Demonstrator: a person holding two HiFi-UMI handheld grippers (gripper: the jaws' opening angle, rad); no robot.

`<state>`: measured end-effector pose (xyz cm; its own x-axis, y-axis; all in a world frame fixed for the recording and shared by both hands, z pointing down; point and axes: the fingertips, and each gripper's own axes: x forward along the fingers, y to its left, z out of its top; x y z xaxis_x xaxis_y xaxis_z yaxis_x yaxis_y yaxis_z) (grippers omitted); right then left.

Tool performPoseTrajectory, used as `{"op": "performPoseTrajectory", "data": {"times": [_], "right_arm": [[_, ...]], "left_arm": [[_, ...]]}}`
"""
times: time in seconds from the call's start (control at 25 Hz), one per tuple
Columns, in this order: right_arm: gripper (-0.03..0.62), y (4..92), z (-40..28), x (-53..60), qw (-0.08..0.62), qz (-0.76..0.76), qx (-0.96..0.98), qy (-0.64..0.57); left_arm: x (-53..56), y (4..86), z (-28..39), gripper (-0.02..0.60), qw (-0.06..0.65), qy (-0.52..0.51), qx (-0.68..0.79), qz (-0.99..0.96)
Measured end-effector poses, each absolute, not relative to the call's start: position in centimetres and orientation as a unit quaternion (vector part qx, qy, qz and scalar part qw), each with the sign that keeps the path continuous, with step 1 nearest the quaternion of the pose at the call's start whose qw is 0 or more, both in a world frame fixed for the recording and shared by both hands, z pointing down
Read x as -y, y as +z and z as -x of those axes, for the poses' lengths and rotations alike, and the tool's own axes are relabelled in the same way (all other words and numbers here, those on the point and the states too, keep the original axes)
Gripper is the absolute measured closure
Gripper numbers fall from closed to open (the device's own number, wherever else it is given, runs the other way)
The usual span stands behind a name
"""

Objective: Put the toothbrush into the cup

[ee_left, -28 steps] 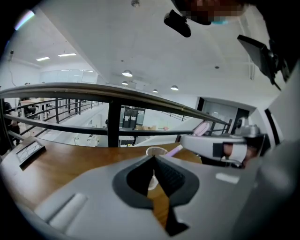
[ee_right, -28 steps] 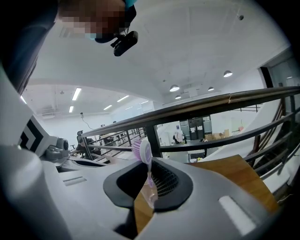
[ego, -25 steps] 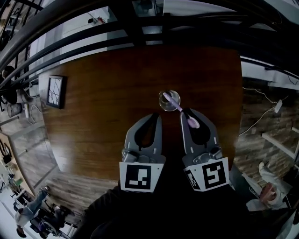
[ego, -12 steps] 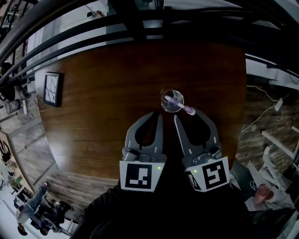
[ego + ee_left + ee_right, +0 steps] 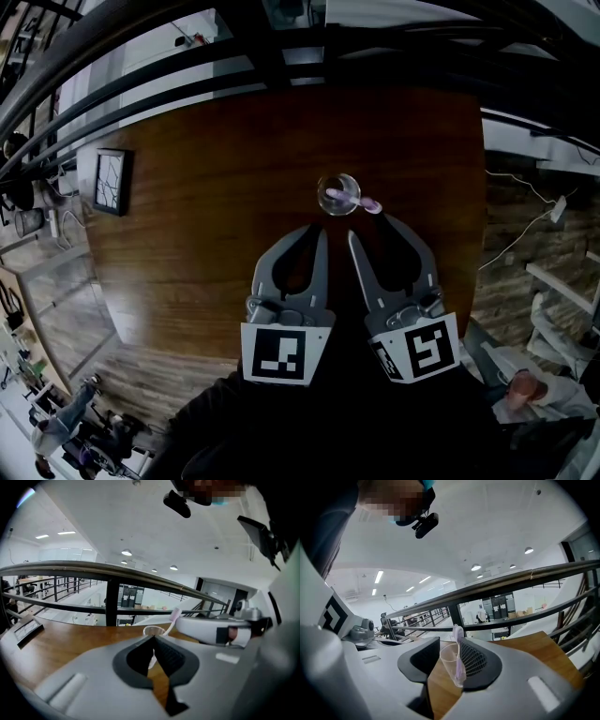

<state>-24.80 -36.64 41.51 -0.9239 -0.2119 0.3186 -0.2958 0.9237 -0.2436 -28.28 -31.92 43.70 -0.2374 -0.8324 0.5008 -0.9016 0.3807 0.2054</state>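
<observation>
**Head view: toothbrush lodged in the cup, right claw released**

A clear plastic cup is seen standing upright on the brown wooden worktop. The pink toothbrush is set inside it, leaned over the rim so that its bristled end is pointed toward the right claw.

The right claw is released: its jaws have just been opened and are spread wide. In the right gripper view the cup and toothbrush are framed between the two jaws, but neither is pressed by a pad. The cup is placed just beyond the tips.

The left claw is clenched on nothing, its tips brought together, and is held beside the right one, near the cup. In the left gripper view the cup and the brush head are shown past the closed tips.

A small picture frame is laid at the worktop's left edge, well apart from the cup, and a dark railing is run along the far side.
</observation>
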Motion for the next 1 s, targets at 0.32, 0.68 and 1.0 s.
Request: {"op": "performPoseTrajectory", "data": {"times": [0.32,0.68,1.0], "right_arm": [[0.457,39.2,22.9,35.7,0.118,-0.14,0.975,0.128],[0.464,35.8,20.3,33.8,0.073,-0.154,0.979,0.111],[0.57,31.8,17.9,30.4,0.032,-0.162,0.984,0.07]], "left_arm": [[31.2,41.4,26.4,0.572,0.245,0.063,0.785,-0.565],[29.7,38.4,24.0,0.573,0.204,0.058,0.782,-0.586],[26.9,34.2,22.2,0.572,0.152,0.045,0.786,-0.598]]}}
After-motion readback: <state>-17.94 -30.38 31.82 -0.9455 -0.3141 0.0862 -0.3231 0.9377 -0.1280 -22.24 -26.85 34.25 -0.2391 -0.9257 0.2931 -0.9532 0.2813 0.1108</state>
